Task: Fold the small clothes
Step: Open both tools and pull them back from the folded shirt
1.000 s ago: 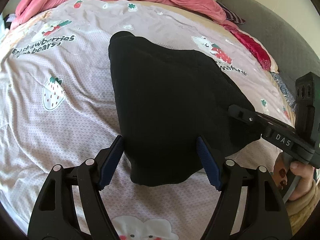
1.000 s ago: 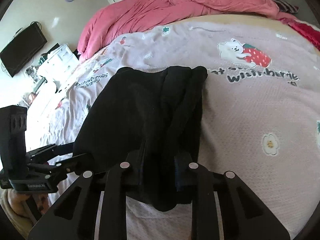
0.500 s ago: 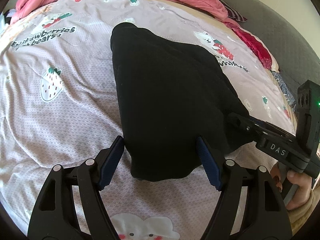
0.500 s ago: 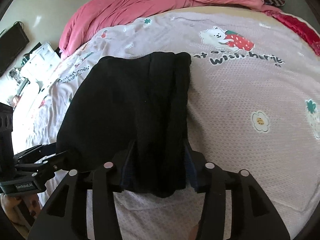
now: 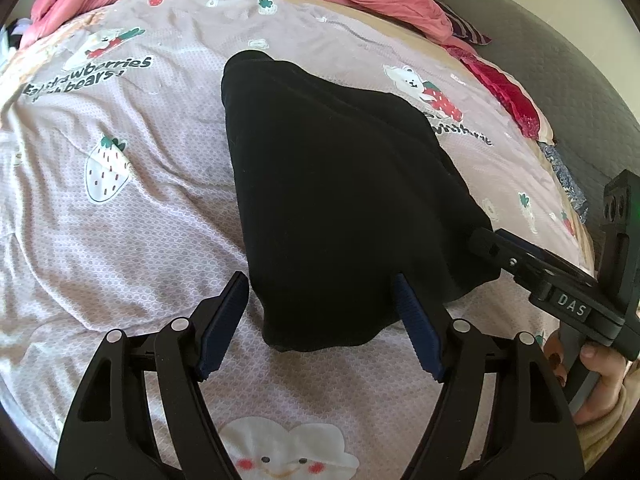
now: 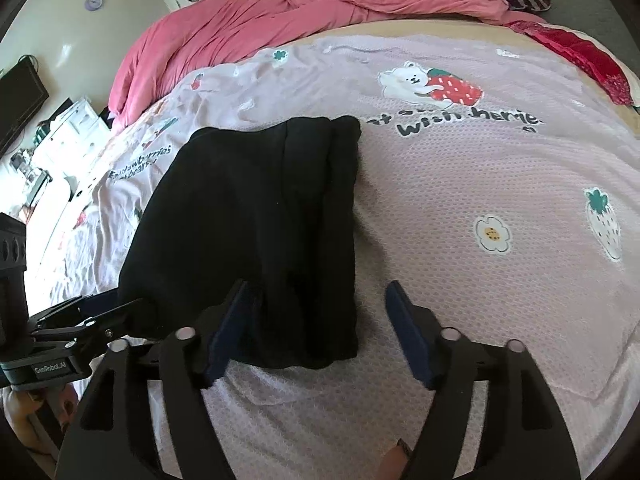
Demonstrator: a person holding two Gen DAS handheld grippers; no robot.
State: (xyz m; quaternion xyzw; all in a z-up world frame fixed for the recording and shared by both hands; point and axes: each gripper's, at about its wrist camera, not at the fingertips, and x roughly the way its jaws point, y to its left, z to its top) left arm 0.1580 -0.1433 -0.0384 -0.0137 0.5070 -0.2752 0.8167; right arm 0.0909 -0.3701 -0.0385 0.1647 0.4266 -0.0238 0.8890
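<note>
Left claw [image 5: 320, 316]: jaws wide apart, gripping nothing; the near hem of the black garment [image 5: 336, 208] lies between its blue pads [image 5: 224, 320], which do not press on it.
Right claw [image 6: 316, 324]: jaws have just been opening and now stand wide; the garment's folded edge sits between them, against the left pad, loose.
Garment: folded lengthwise, flat on the bedspread [image 6: 480, 184], stretching away from both claws.
Pink duvet [image 6: 280, 24]: heaped well beyond the garment's far end.

Left gripper [image 5: 320, 312] gapes; right gripper [image 6: 316, 316] (jaws just widening) too.
</note>
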